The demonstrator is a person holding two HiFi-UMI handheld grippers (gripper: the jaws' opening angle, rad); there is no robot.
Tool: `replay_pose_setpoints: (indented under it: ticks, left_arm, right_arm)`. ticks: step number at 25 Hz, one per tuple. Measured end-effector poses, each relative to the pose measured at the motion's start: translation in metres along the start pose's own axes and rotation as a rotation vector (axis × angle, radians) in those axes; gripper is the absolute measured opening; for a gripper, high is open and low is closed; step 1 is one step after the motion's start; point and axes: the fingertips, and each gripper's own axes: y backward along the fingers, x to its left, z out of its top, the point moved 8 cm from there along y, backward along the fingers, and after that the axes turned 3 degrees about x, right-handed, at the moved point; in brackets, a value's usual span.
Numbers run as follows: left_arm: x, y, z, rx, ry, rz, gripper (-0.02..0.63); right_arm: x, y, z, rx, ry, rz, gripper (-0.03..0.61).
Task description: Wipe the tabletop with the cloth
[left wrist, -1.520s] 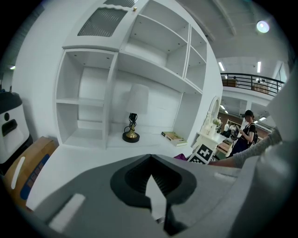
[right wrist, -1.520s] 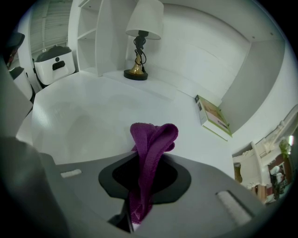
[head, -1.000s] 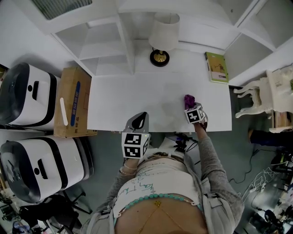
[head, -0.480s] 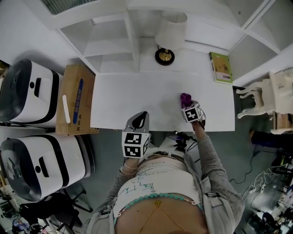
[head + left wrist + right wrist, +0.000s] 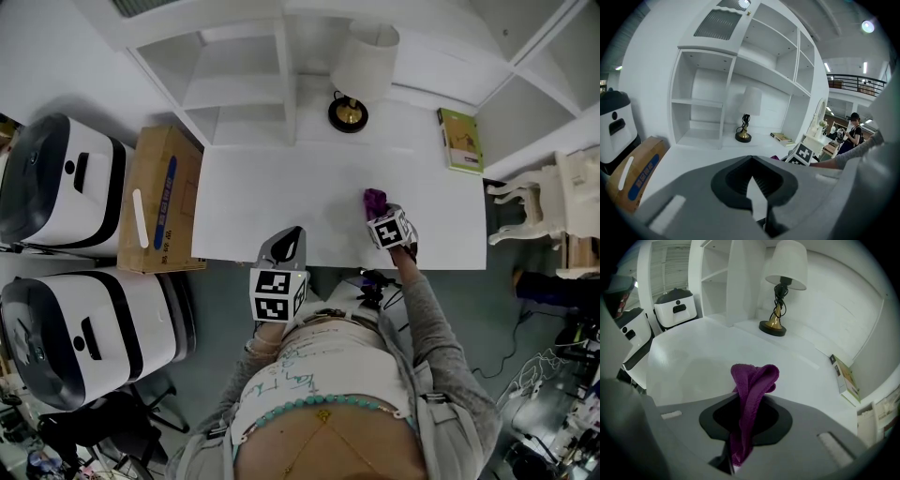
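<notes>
The right gripper (image 5: 379, 212) slides the purple cloth (image 5: 374, 199) leftward across the tabletop (image 5: 272, 206), farther from its right edge.

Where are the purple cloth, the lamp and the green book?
purple cloth (image 5: 751, 394), right gripper view, on its folded middle.
lamp (image 5: 364, 62), head view, on its white shade.
green book (image 5: 460, 139), head view, on its cover.

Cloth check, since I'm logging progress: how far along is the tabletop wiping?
Done: the purple cloth is picked up, clamped in the right gripper. In hand: it is over the tabletop's right front area; contact isn't clear. Left: no wiped patch shows, so treat most of the surface as pending. The left gripper is shut, empty, near the front edge.
</notes>
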Motion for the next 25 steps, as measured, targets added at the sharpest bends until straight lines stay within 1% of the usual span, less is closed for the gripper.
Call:
replay_pose_setpoints:
  ticks: [25]
  left_arm:
    - [0.035,0.020,-0.010,-0.004,0.027,0.034,0.005]
  right_arm:
    - [0.061,-0.011,0.043,-0.031,0.080,0.078,0.077]
